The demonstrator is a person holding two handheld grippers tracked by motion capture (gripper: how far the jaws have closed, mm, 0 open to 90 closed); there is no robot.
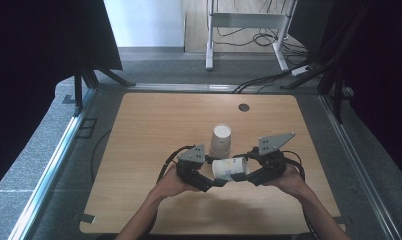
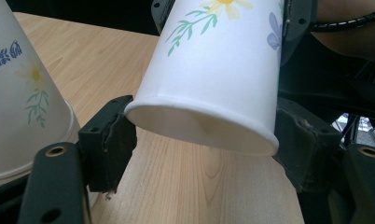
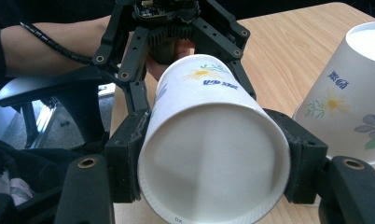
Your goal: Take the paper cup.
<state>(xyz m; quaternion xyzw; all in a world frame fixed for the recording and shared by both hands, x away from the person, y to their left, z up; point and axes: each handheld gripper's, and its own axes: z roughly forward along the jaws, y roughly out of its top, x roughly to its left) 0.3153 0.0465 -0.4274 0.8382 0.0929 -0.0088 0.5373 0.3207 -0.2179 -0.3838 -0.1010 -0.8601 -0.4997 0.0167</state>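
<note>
I see both hands low over the near part of the table (image 1: pixel 139 125), the forearms coming in from the bottom and the two grippers pointing toward each other. Between them a paper cup (image 1: pixel 230 168) lies on its side in the air, above the wood.

The right gripper (image 3: pixel 213 158) is closed on this cup at the wider end; its black pads press the wall on both sides. The left gripper (image 2: pixel 202 140) has its jaws at the narrower base end of the same cup. The left pad touches the rim of the base, and the other pad sits close against the wall, but I cannot tell if it presses.

A second cup (image 1: pixel 221 140) stands upside down on the table just behind the held one.

The table top is light wood with rounded corners and a small round dark disc (image 1: pixel 244 107) near the far edge. Around it there is grey carpet, metal rails, black curtains and cables on the floor.

Both cups are white, smooth and conical, printed with flowers, green leaves and blue characters.
</note>
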